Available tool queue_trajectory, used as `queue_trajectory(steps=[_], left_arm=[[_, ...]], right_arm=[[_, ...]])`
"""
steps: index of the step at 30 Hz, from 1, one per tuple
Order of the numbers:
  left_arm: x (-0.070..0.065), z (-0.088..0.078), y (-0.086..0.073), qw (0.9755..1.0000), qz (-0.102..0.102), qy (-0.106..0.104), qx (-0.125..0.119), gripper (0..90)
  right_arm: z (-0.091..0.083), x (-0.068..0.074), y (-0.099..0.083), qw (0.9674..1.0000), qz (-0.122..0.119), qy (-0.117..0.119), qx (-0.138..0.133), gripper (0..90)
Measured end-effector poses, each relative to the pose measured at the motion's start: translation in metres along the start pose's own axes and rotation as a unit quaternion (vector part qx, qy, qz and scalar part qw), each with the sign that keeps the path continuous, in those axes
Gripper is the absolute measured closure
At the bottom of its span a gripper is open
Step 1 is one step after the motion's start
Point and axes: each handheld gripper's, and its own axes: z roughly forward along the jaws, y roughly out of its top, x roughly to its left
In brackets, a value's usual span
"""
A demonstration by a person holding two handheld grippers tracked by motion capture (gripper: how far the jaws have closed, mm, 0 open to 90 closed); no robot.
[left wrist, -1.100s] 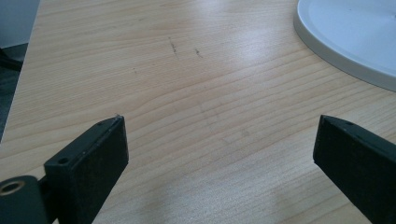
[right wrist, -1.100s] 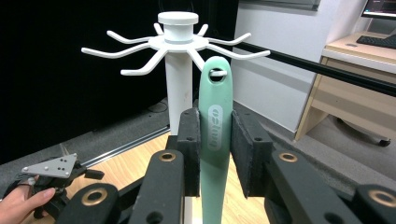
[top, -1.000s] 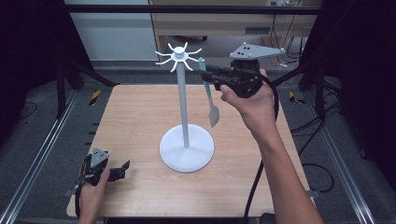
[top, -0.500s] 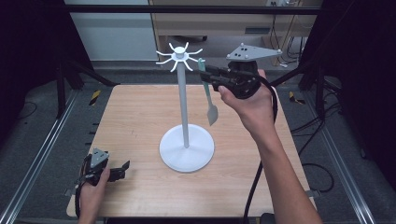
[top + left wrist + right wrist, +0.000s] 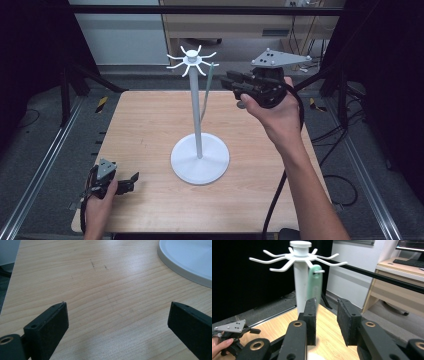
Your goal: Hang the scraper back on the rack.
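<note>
Green utensil (image 5: 314, 286) hangs vertically from rack hook (image 5: 321, 271); right gripper (image 5: 326, 315) just opened, released.

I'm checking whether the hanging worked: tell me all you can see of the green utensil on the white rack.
The green utensil looks like matte pale-green plastic or silicone. Its handle end hangs from one white hook of the rack, dangling nearly upright beside the pole. It is blurred; its lower end is hidden. The right gripper is just behind it, pads apart, not pressing it.
</note>
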Motion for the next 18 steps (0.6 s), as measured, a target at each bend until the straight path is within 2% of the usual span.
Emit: queue_trajectory(steps=[5,8,12,18], left_arm=[[-0.001,0.0,0.0,1.0,0.001,0.0,0.0,2.8],[-0.001,0.001,0.0,1.0,0.001,0.0,0.001,2.8],[-0.001,0.001,0.0,1.0,0.002,0.0,0.002,2.8],[-0.001,0.001,0.0,1.0,0.003,-0.001,0.004,2.8]], right_arm=[[-0.007,-0.006,-0.006,0.9999,0.007,-0.015,0.005,67.8],[-0.011,-0.009,-0.01,0.9994,0.004,-0.033,0.01,67.3],[-0.014,-0.013,-0.016,0.9988,0.011,-0.047,0.01,64.9],[-0.017,-0.021,-0.031,0.9971,0.017,-0.07,0.022,61.1]])
